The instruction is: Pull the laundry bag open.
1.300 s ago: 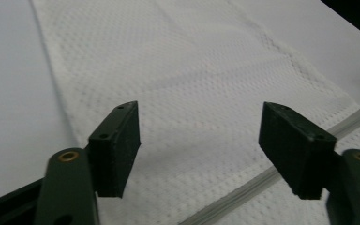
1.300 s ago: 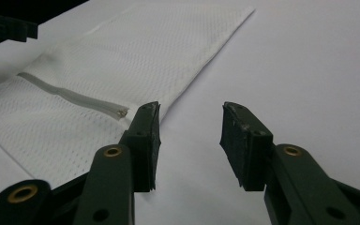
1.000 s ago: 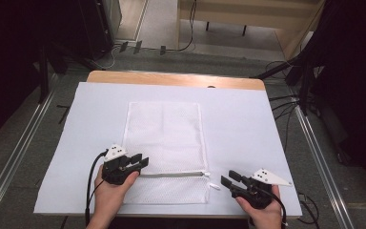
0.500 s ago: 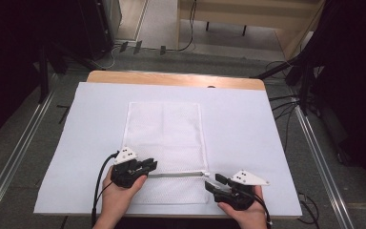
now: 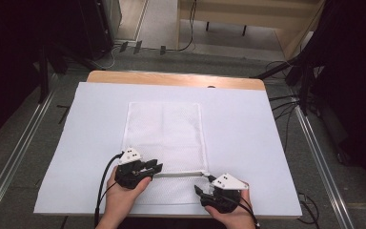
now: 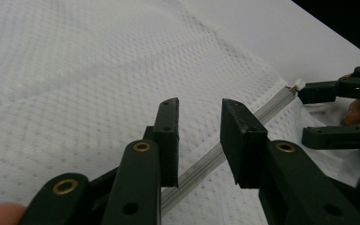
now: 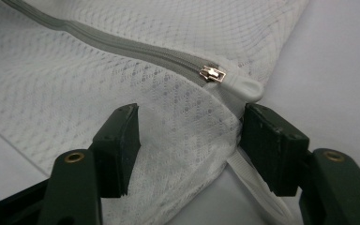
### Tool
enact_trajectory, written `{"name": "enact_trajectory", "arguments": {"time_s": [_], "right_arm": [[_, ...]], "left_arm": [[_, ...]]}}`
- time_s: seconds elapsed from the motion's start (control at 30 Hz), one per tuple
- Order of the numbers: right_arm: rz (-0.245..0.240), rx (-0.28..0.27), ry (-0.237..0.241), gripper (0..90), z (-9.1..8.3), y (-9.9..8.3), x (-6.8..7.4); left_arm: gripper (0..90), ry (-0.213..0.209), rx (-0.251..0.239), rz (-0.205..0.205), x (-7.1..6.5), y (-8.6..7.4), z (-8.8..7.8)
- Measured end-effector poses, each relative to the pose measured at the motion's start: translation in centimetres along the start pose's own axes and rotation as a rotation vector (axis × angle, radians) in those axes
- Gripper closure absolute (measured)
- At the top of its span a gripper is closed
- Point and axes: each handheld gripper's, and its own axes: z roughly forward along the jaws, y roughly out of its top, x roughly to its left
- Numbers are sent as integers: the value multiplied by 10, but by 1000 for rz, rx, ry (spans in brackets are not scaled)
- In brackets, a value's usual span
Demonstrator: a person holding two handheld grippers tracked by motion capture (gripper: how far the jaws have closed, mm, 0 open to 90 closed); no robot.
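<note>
A white mesh bag [image 5: 164, 129] lies flat on the white-covered table [image 5: 257, 129], its grey zipper [image 5: 181, 174] running across near the front edge. My left gripper [image 5: 156, 167] sits over the zipper's left part. In the left gripper view its jaws [image 6: 199, 105] straddle the zipper [image 6: 262, 110], have just been opening, and do not press it. My right gripper [image 5: 201, 189] is at the zipper's right end. Its jaws [image 7: 192, 112] have just been opening, with the bag's corner between them. The metal slider [image 7: 212, 73] and white pull tab [image 7: 246, 88] lie just beyond the right pad.
The table's wooden far edge [image 5: 171, 78] shows past the white cover. Metal floor rails [image 5: 9, 167] run along both sides, and cables [image 5: 286, 102] trail on the floor at the right. Dark equipment stands at the back left and right.
My right gripper has slid left to the bag's right corner and its jaws stand wider. The left gripper has shifted only slightly along the zipper.
</note>
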Motion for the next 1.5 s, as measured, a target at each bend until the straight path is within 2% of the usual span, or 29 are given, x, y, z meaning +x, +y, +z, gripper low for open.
{"name": "enact_trajectory", "arguments": {"time_s": [0.03,0.23,0.27,0.37,0.43,0.6,0.73,0.9,0.97,1.03,1.17,1.27,1.37,1.5], "right_arm": [[-10,-8,-27,452,0,-1,2],[40,-70,-99,647,0,-8,3],[40,-70,-103,668,-1,-8,4],[35,-70,-114,795,0,-8,5],[27,-67,-110,871,0,-7,5],[26,-71,-79,897,-2,-4,4],[-8,-133,-85,898,-10,0,8],[-29,-167,-86,899,-16,3,10],[-33,-177,-79,899,-17,3,10],[-38,-182,-75,900,-18,4,10],[-49,-191,-57,900,-19,5,13],[-69,-196,-54,900,-20,6,15],[-80,-200,-52,900,-20,6,17],[-91,-200,-53,900,-20,6,18]], "left_arm": [[667,-1,5,8,-2,0,2],[638,-22,25,30,-12,-1,10],[635,-21,24,28,-13,-1,11],[617,-55,30,18,-17,0,16],[606,-68,37,29,-22,0,20],[606,-101,44,30,-32,5,30],[605,-125,45,11,-37,13,37],[564,-160,34,-9,-51,28,49],[499,-143,27,-17,-59,33,55],[392,-126,36,-24,-67,38,61],[301,-100,60,-46,-78,45,73],[288,-51,86,-62,-83,49,80],[291,-36,107,-70,-83,49,83],[353,-20,134,-57,-81,47,82]]}}
